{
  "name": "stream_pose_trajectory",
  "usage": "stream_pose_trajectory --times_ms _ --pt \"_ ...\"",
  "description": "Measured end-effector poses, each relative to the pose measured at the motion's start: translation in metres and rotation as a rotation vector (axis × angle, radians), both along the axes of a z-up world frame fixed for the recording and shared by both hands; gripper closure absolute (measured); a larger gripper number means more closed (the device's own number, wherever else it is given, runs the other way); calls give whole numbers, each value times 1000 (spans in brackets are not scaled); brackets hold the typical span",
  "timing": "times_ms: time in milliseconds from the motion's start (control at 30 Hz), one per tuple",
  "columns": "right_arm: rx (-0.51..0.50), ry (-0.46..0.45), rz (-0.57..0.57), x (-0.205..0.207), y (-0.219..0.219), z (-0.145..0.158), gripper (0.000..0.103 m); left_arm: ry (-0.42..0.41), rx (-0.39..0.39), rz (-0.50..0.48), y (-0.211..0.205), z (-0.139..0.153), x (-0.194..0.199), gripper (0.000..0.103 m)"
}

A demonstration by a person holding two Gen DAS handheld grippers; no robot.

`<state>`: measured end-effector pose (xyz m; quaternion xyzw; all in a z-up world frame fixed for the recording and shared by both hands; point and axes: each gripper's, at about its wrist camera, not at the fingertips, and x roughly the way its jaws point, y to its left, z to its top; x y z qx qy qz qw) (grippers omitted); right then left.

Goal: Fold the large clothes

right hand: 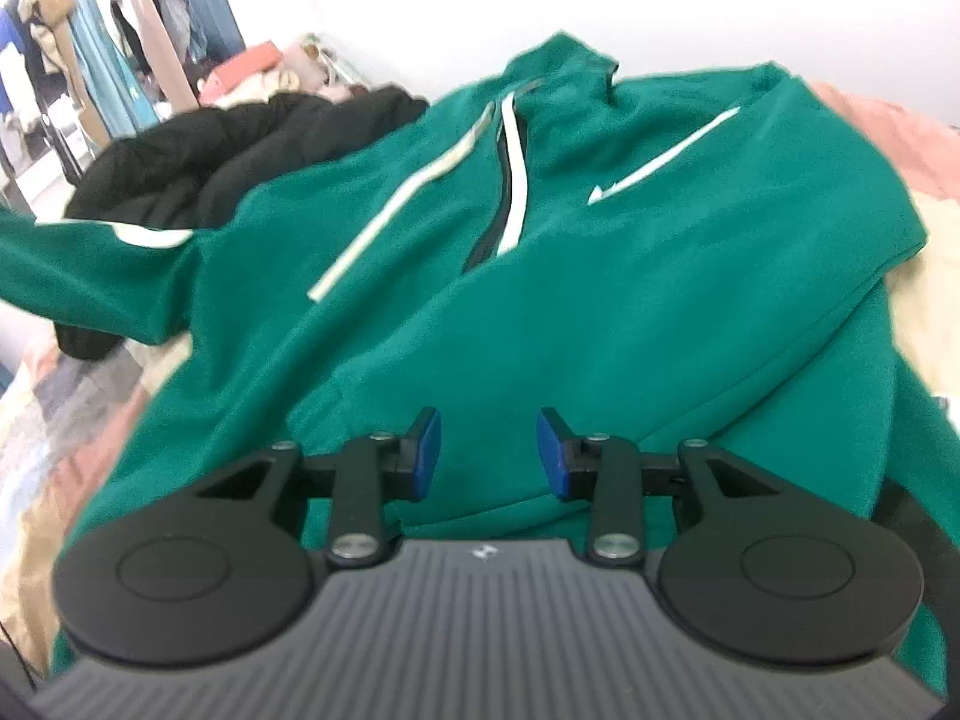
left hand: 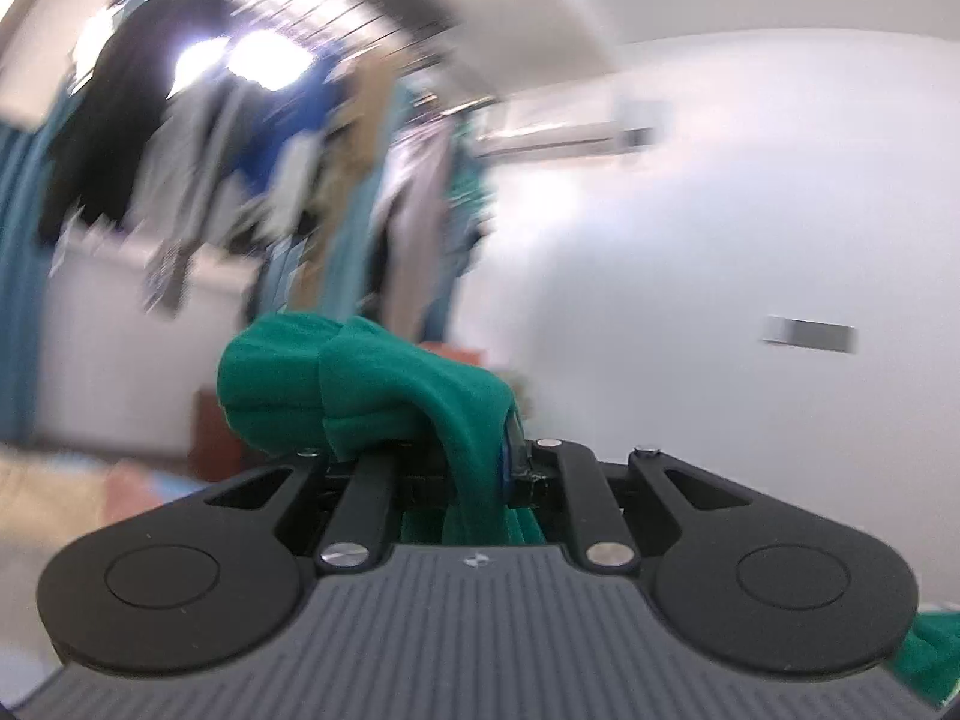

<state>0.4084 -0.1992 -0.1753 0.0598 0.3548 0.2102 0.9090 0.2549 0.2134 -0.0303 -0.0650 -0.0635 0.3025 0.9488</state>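
Note:
A large green jacket (right hand: 600, 276) with white stripes and a half zip lies front-up on a bed. Its left sleeve (right hand: 90, 276) stretches off toward the left edge of the right wrist view. My right gripper (right hand: 489, 450) hovers just over the jacket's lower part, open, its blue pads (right hand: 427, 450) apart with nothing between them. In the left wrist view, my left gripper (left hand: 474, 462) is raised and pointing level at the room, shut on a bunched fold of the green jacket (left hand: 360, 384). The fabric drapes over its fingers, hiding all but one blue pad (left hand: 509, 468).
A black puffy jacket (right hand: 240, 144) lies heaped on the bed, left of the green one. The bedspread (right hand: 924, 276) is cream and pink. A rack of hanging clothes (left hand: 300, 150) stands beyond the bed, beside a white wall (left hand: 720, 240) with an air conditioner (left hand: 570, 138).

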Motion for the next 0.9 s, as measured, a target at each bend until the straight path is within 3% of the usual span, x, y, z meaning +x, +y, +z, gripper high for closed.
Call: stream_pose_trajectory --times_ms 167,300,433,633,767,900 --pt "124 -33 -98 -12 -34 27 63 49 124 -171 -98 35 35 88" --pt "223 -70 -171 -19 -67 44 63 129 204 -294 -177 32 65 88" --pt "302 -106 -248 -23 -101 46 63 219 246 -441 -255 0 96 88" --pt "372 -110 -332 -21 -140 31 63 427 168 -576 -345 -73 142 88" --pt "418 -104 -356 -17 -150 22 63 574 120 -642 -375 -119 167 88" --pt "415 -95 -364 -13 -151 17 63 656 142 -684 -381 -134 180 87"
